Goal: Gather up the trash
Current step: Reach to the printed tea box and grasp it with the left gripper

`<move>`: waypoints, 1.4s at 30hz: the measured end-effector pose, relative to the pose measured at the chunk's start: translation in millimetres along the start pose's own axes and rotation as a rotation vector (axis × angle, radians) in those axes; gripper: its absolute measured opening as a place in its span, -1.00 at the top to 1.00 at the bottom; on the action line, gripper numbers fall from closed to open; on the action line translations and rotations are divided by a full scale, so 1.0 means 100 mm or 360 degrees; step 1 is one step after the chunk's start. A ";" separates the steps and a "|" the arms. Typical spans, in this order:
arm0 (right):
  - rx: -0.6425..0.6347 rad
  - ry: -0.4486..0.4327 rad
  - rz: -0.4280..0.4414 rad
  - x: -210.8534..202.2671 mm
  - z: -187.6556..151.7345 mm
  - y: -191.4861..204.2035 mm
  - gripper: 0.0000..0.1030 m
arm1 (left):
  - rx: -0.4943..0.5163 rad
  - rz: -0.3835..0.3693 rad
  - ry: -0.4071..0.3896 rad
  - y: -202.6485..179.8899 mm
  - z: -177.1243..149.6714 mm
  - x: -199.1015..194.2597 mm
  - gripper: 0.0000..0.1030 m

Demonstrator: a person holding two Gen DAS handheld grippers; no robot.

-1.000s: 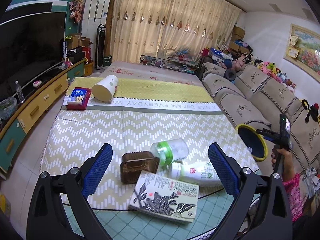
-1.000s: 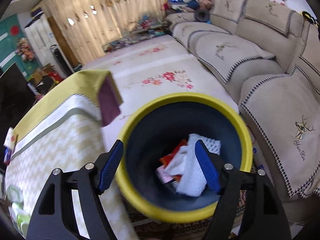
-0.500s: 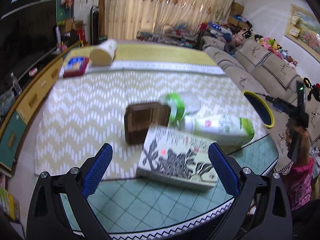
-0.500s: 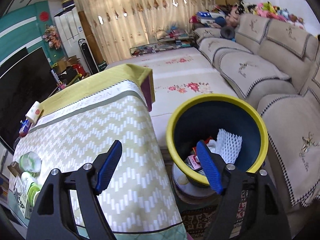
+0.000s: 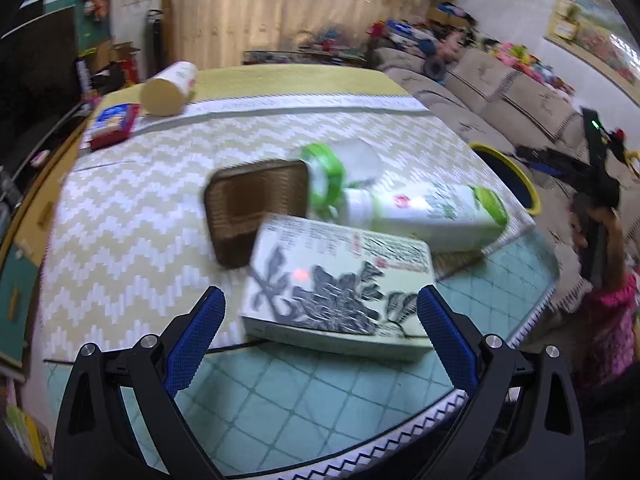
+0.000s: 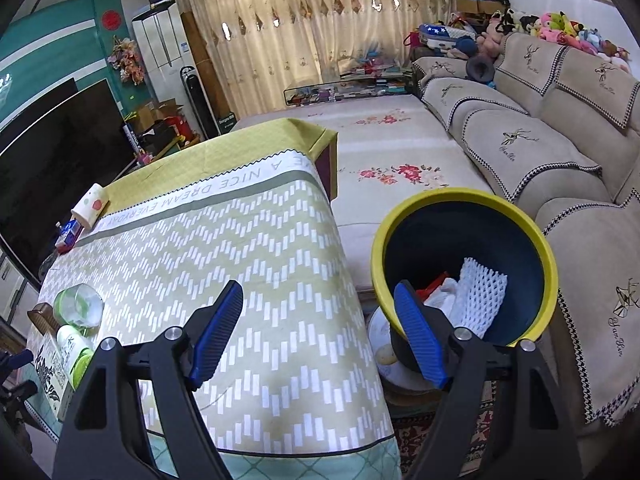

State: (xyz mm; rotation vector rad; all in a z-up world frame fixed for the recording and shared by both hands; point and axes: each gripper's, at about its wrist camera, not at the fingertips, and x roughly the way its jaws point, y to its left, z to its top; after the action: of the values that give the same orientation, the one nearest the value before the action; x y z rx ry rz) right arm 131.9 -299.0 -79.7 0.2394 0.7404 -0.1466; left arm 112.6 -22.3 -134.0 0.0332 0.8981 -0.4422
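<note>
My left gripper (image 5: 320,316) is open and empty, just short of a flat box with a black flower print (image 5: 340,284) at the table's near edge. Behind the box lie a brown plastic tray (image 5: 256,212), a clear jar with a green lid (image 5: 336,172) and a white bottle with a green cap (image 5: 424,212). My right gripper (image 6: 320,328) is open and empty, over the gap between the table's corner and the yellow-rimmed dark bin (image 6: 464,264). The bin holds white foam netting (image 6: 480,296) and red scraps. The bin also shows in the left wrist view (image 5: 516,180).
The table (image 6: 240,248) has a chevron cloth. At its far end lie a cream paper cup (image 5: 168,88) and a red and blue packet (image 5: 114,120). A beige sofa (image 6: 540,140) runs along the right. A TV cabinet stands on the left.
My left gripper has dropped and moved in towards the printed box, which now looms larger. My right gripper has pulled back and up from the bin, towards the table's corner.
</note>
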 end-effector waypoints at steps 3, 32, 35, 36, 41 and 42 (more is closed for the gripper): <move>0.0004 0.0006 0.0013 0.01 0.00 0.00 -0.43 | 0.0068 -0.0004 0.0037 -0.07 -0.04 0.07 -0.85; 0.0037 -0.0028 0.0130 -0.12 -0.05 0.01 -0.49 | 0.0876 -0.0298 0.0187 -0.97 0.04 0.16 -0.84; 0.0044 -0.0025 0.0126 -0.12 -0.05 -0.01 -0.49 | 0.0966 -0.0301 0.0204 -1.03 0.06 0.25 -0.84; 0.0049 -0.0024 0.0128 -0.12 -0.04 -0.03 -0.49 | 0.0998 -0.0305 0.0206 -1.04 0.08 0.28 -0.84; 0.0062 0.0004 0.0147 -0.07 -0.05 -0.05 -0.49 | 0.1044 -0.0372 0.0259 -1.06 0.11 0.45 -0.84; 0.0062 0.0011 0.0150 -0.05 -0.06 -0.05 -0.49 | 0.1060 -0.0386 0.0279 -1.06 0.11 0.49 -0.84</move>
State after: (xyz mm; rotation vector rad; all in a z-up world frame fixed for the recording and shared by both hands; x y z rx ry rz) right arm 123.0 -302.2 -81.0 0.3113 0.7323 -0.0706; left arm 105.8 -138.5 -148.0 0.5841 0.8955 -0.9627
